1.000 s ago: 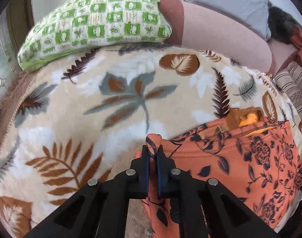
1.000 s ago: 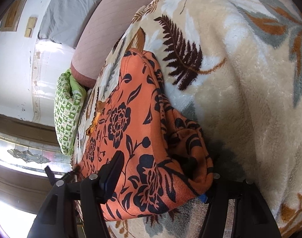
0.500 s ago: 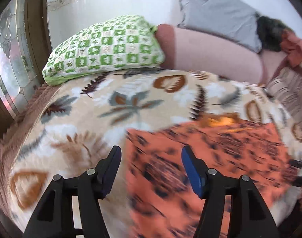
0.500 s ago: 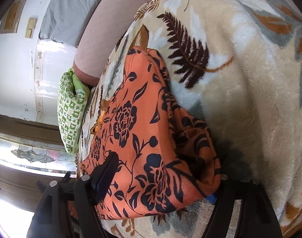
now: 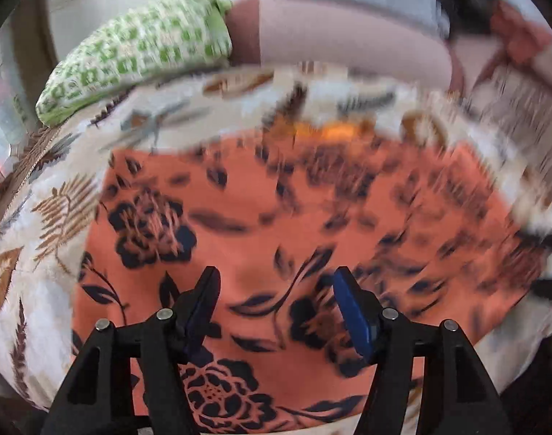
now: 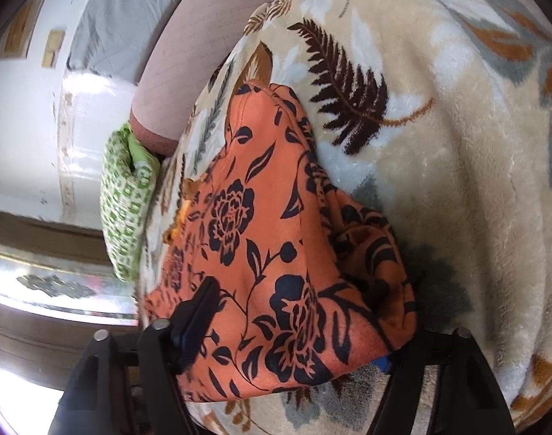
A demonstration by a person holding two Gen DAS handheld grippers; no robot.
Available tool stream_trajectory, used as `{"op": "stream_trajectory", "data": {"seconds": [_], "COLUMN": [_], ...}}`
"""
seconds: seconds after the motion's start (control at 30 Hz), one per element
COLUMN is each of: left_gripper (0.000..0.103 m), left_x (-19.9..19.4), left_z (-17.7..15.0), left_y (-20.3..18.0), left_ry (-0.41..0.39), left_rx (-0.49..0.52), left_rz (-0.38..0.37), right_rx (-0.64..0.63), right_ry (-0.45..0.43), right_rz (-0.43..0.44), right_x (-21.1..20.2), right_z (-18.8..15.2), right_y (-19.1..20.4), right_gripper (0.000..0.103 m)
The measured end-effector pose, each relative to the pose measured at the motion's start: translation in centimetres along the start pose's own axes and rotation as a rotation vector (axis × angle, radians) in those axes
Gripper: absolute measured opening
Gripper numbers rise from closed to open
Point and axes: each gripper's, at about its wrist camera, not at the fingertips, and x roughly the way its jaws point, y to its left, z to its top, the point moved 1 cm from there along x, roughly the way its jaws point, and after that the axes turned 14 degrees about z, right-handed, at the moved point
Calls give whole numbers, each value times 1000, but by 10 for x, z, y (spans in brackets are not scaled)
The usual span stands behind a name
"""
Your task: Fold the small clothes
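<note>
- The orange garment with a dark floral print point(image 5: 276, 217) lies spread flat on the cream fleece blanket patterned with leaves and ferns point(image 6: 457, 145); much of it is motion-blurred in the left wrist view.
- The left gripper point(image 5: 276, 304) is above the garment's near part, jaws spread wide, nothing between them.
- The right gripper point(image 6: 297, 330) has its jaws apart, straddling a bunched corner of the garment without pinching it.
- A green-and-white checked pillow point(image 5: 138, 47) sits at the blanket's far left, beside a pink bolster point(image 5: 348, 36).
</note>
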Motion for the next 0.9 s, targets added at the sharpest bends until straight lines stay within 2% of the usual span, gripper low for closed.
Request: {"op": "stream_trajectory", "data": {"seconds": [0.03, 0.1, 0.13, 0.2, 0.23, 0.27, 0.3, 0.33, 0.43, 0.53, 0.67, 0.77, 0.83, 0.9], "left_gripper": [74, 78, 78, 80, 85, 85, 85, 85, 82, 82, 82, 82, 82, 82], "left_x": [-6, -3, 6, 39, 43, 41, 42, 43, 37, 2, -56, -85, -96, -94], "left_z": [3, 5, 3, -6, -9, -9, -7, -5, 0, 0, -8, -25, -39, -56], "left_y": [0, -4, -10, -22, -26, -27, -27, -24, -10, 27, 114, 186, 224, 254], "left_ry": [-28, -39, -16, 114, 80, 62, 78, 93, 108, 36, -89, -144, -160, -146], "left_rx": [-7, -8, 3, 60, 74, 84, 89, 74, 27, -97, -307, -457, -521, -562], "left_rz": [10, 30, 35, 50, 73, 87, 87, 70, 3, -51, -30, 32, 90, 136], "right_rx": [3, 17, 17, 21, 11, -15, -55, -65, -128, -259, -473, -656, -744, -802], "right_ry": [0, -11, -13, -17, -16, -14, -6, 1, -12, -41, -25, 57, 136, 251], "right_rz": [1, 5, 5, -5, -11, -30, -84, -104, -147, -145, -87, -18, 2, -12], "right_x": [0, -1, -1, 2, 3, 5, 7, 9, 8, 3, 17, 56, 89, 138], "right_z": [0, -1, -2, -2, -1, 0, 0, 1, -1, -6, -30, -80, -118, -161], "right_y": [0, -1, -1, -3, -2, 0, 2, 2, 19, 67, 163, 243, 271, 277], "right_gripper": [72, 73, 74, 74, 72, 69, 45, 16, 16, 13, 13, 13, 12, 12]}}
